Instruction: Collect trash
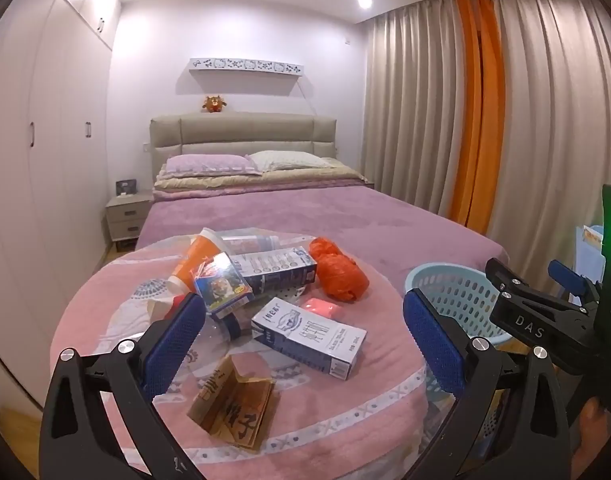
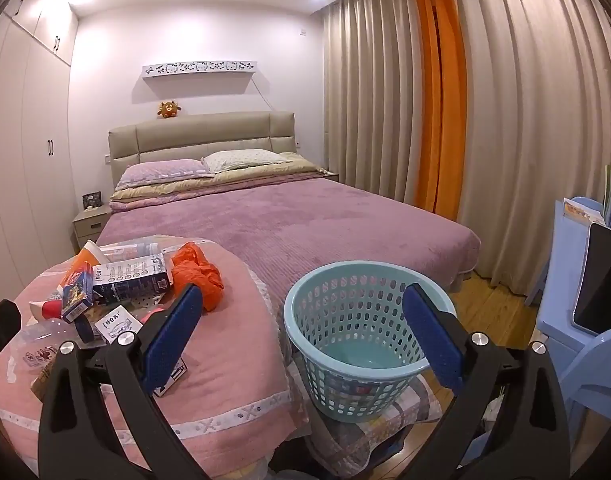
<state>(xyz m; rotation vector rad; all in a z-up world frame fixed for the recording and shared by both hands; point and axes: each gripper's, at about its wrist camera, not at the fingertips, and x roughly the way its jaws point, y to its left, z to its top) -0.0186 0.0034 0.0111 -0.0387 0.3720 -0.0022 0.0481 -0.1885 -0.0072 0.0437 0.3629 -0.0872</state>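
Both grippers are held wide apart and hold nothing. Below the left gripper (image 1: 303, 334), cartons (image 1: 309, 338), an orange bag (image 1: 339, 276) and wrappers are heaped on a pink-covered desk (image 1: 345, 412). Between the right gripper's (image 2: 303, 338) fingers, a pale blue basket (image 2: 357, 344) is seen.

Both wrist views bedward from low; left nearer table (image 1: 345, 420), right above basket (image 2: 305, 320).

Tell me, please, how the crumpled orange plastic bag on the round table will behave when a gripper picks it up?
The orange plastic bag looks thin and wrinkled, so it is probably floppy and very light. Being loosely bunched, it may unfold and hang down once lifted. Its glossy film could slip between the pads, so a deep pinch seems wiser.
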